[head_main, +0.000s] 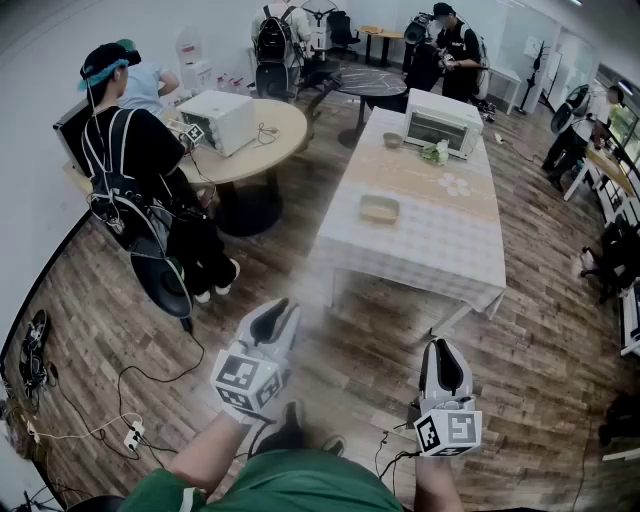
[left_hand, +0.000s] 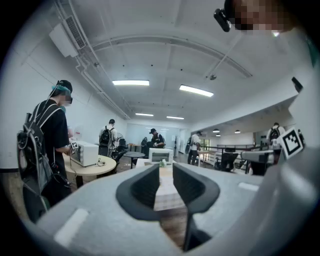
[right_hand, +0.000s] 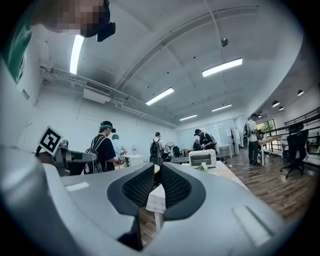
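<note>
I hold both grippers low over the wooden floor, short of a long table with a checked cloth (head_main: 440, 250). My left gripper (head_main: 275, 308) has its jaws a narrow gap apart with nothing between them; the left gripper view looks through that gap (left_hand: 166, 172) at the table. My right gripper (head_main: 441, 347) is also empty, its jaws only a slit apart (right_hand: 157, 172). On the table lie a shallow tan tray (head_main: 379, 209), a small bowl (head_main: 393, 139), something green (head_main: 434, 153) and a white toaster oven (head_main: 442, 122) at the far end.
A person in black with a backpack harness (head_main: 140, 190) stands at a round wooden table (head_main: 262, 150) that carries another white oven (head_main: 220, 120). Cables and a power strip (head_main: 130, 437) lie on the floor at left. More people and desks are at the back and right.
</note>
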